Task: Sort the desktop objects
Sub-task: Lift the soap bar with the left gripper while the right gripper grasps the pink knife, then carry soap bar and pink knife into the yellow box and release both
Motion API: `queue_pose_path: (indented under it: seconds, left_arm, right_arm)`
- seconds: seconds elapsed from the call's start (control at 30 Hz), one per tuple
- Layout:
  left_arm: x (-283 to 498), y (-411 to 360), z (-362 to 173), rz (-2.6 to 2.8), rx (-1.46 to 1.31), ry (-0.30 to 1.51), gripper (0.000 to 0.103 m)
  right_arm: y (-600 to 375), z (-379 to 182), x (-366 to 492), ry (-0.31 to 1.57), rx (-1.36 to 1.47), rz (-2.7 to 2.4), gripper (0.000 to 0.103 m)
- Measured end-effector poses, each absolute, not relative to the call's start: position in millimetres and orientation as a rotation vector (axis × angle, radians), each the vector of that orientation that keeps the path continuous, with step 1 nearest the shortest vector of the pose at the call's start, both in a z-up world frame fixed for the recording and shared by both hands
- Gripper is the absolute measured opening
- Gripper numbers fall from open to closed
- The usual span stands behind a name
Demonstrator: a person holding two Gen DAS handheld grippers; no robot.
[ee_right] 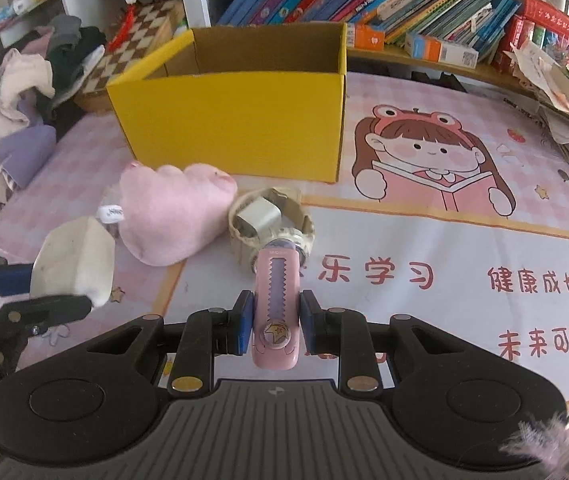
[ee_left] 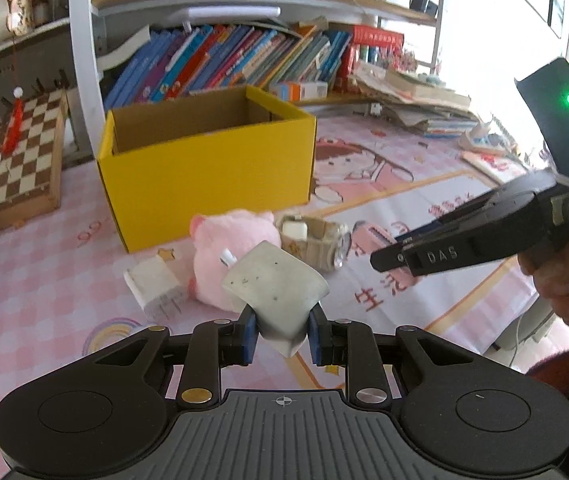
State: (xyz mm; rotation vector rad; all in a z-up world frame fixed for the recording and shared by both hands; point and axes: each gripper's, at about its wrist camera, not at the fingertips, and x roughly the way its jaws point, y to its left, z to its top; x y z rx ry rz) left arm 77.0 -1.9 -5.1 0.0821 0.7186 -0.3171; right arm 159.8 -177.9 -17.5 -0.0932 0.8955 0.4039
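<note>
A scuffed white wedge-shaped eraser (ee_left: pixel 276 292) is clamped between the fingers of the left gripper (ee_left: pixel 279 334), raised above the pink cartoon desk mat (ee_right: pixel 464 248); a pink utility knife (ee_right: pixel 275 304) is pinched by the right gripper (ee_right: pixel 275 326); beyond lie a white plug charger (ee_left: pixel 156 288), a pink plush pig (ee_right: pixel 172 212) and a beige wristwatch (ee_right: pixel 272 224); farthest stands an open yellow cardboard box (ee_right: pixel 236 120).

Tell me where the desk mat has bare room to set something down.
Free: the mat right of the yellow box, over the cartoon girl print and the red lettering. Crowded: directly before the box, with the pink plush, watch and white charger.
</note>
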Motion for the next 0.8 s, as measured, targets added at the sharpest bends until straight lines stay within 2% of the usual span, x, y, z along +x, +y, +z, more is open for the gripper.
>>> queue_pose_path:
  seconds: [0.47, 0.8]
  left_arm:
    - [76, 12, 31, -0.328, 0.128, 0.598, 0.023]
    - [95, 21, 59, -0.314, 0.152, 0.523, 0.023]
  right_arm:
    - [-160, 26, 152, 0.798, -0.100, 0.455, 0.023]
    - [-147, 57, 177, 0.721, -0.166, 0.512, 0.023]
